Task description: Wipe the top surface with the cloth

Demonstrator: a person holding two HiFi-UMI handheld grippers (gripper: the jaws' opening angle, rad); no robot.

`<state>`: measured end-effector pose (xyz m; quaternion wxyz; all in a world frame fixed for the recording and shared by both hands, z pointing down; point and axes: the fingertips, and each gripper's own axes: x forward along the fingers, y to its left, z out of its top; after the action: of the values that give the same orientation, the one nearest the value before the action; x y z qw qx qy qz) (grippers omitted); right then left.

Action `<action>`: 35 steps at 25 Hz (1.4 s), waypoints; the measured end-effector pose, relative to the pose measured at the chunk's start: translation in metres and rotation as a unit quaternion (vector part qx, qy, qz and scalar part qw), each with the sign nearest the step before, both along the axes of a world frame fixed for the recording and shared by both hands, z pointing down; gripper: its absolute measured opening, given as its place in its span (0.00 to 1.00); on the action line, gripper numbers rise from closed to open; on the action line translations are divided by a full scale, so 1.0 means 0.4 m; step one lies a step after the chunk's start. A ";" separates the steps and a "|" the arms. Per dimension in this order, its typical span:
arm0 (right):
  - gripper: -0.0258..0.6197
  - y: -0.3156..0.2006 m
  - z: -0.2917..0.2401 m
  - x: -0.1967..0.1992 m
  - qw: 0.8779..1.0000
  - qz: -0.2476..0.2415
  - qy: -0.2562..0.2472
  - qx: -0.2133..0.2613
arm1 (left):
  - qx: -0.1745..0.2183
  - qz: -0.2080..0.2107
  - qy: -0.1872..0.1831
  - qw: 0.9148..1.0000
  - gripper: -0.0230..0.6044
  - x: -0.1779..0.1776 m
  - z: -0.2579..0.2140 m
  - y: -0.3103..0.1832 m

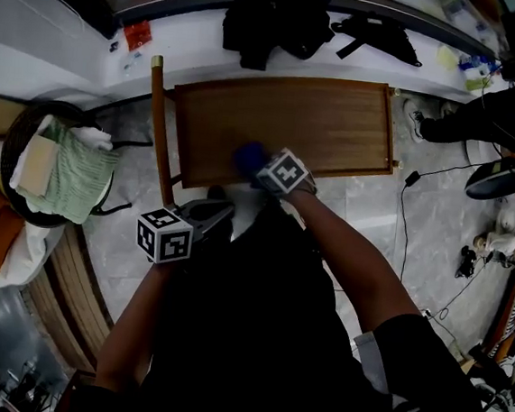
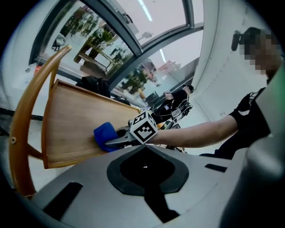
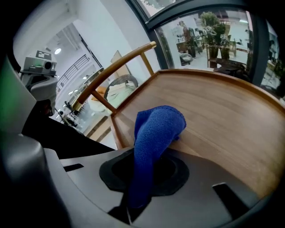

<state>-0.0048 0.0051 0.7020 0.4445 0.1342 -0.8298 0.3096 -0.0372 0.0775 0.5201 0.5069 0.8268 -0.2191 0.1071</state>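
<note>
The wooden top (image 1: 320,125) is a long brown panel with a raised rim. My right gripper (image 1: 254,171) is at its near edge, left of the middle, shut on a blue cloth (image 1: 249,157) that rests bunched on the wood. In the right gripper view the cloth (image 3: 156,133) runs up from between the jaws onto the wooden top (image 3: 218,116). My left gripper (image 1: 213,213) hangs off the panel, below its near left corner, jaws together and holding nothing. The left gripper view shows the cloth (image 2: 104,133) and the right gripper (image 2: 116,141) on the wooden top (image 2: 75,120).
A curved wooden rail (image 1: 161,128) stands at the panel's left end. Black bags and clothes (image 1: 276,17) lie on the white ledge behind. A round basket chair with green fabric (image 1: 57,168) is at the left. Cables (image 1: 412,179) and a person's legs (image 1: 484,109) are at the right.
</note>
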 end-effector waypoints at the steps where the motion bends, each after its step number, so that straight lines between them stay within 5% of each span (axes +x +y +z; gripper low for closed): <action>1: 0.15 -0.005 0.001 0.034 1.000 0.007 0.004 0.000 | 0.001 0.005 -0.001 1.000 0.05 0.023 0.001 -0.003; 20: 0.15 -0.116 -0.032 0.644 0.986 0.152 0.057 0.030 | -0.015 0.080 0.023 0.996 0.05 0.412 0.017 -0.053; 29: 0.15 -0.162 -0.045 0.883 0.964 0.235 0.108 0.064 | -0.010 0.082 0.028 0.996 0.05 0.487 0.017 -0.046; 35: 0.15 -0.166 -0.048 0.950 0.945 0.291 0.139 0.055 | -0.004 0.051 0.030 0.998 0.05 0.504 0.009 -0.057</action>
<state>0.3750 -0.0614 0.6827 0.4382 0.4354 -0.7004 0.3576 0.1646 0.0549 0.5236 0.5101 0.8379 -0.1608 0.1084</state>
